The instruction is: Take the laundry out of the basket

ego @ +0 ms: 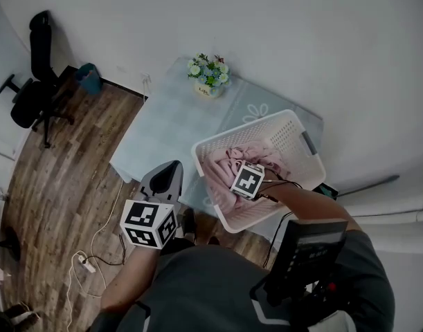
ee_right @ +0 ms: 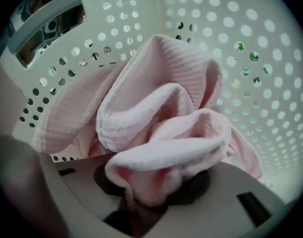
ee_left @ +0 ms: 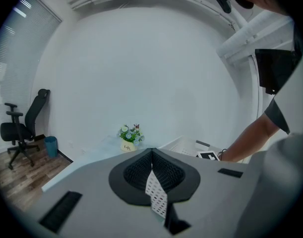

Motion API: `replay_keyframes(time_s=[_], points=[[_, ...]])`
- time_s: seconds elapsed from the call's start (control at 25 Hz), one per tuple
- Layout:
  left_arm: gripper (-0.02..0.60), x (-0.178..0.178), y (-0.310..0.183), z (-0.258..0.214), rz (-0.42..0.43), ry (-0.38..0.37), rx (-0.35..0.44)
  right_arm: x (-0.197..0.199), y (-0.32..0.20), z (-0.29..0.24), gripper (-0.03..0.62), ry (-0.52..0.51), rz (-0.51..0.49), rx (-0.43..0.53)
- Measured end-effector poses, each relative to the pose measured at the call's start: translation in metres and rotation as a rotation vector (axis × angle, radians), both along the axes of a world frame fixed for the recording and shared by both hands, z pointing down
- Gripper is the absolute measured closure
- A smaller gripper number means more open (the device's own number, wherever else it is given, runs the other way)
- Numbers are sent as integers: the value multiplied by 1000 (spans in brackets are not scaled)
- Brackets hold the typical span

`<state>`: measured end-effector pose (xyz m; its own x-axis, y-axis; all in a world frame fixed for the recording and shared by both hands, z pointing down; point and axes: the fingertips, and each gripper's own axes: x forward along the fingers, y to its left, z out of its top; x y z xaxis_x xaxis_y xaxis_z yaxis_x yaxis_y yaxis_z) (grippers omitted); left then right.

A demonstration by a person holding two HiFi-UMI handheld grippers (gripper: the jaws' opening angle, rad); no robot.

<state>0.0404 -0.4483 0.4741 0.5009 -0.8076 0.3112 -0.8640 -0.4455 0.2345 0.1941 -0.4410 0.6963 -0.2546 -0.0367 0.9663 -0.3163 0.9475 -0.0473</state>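
Laundry [ee_right: 161, 128], pink cloth, lies in the basket [ego: 294, 133] at right with my right claw [ee_right: 146, 200] pinching a fold, left claw [ee_left: 152, 157] pressed together; next, I reckon, a lift clear of the rim.

dim, flat light fills all three views, with no hard shadows. heavy fisheye bending and dark vignetting mark the edges. in the right gripper view the pink cloth [ee_right: 161, 133] blurs at bottom centre; the left gripper view glints at upper left.
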Motion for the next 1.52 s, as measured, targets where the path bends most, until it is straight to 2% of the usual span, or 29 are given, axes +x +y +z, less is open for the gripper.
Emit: replay_keyframes(time_s=[0.12, 0.32, 0.44, 0.6, 0.68, 0.84, 1.0, 1.08, 1.2, 1.4, 1.52], points=[[572, -4, 1, -6, -13, 5, 12, 2, -10, -12, 434, -65, 81, -6], [572, -5, 8, -15, -25, 2, 38, 4, -15, -37, 464, -157, 143, 18], [572, -1, 11, -20, -25, -2, 45, 4, -13, -38, 460, -161, 86, 2], [572, 8, 16, -21, -5, -19, 44, 8, -5, -34, 396, -126, -9, -23], [572, 8, 16, -20, -6, -26, 45, 10, -7, -38, 333, -109, -47, -8], [572, 5, 17, -18, -16, -30, 43, 18, -9, -44, 210, -45, -114, 71], [572, 4, 14, -20, -15, -38, 49, 24, -18, -48, 105, -1, -112, 155], [572, 4, 12, -19, -14, -43, 46, 28, -20, -38, 55, 32, -141, 171], [572, 3, 10, -15, -15, -46, 33, 29, -16, -14, 20, 83, -166, 90], [572, -4, 7, -7, -27, -46, 14, 23, -15, 21, 16, 129, -193, -40], [572, -14, 3, -1, -49, -36, -1, 18, -14, 29, 16, 152, -222, -86]])
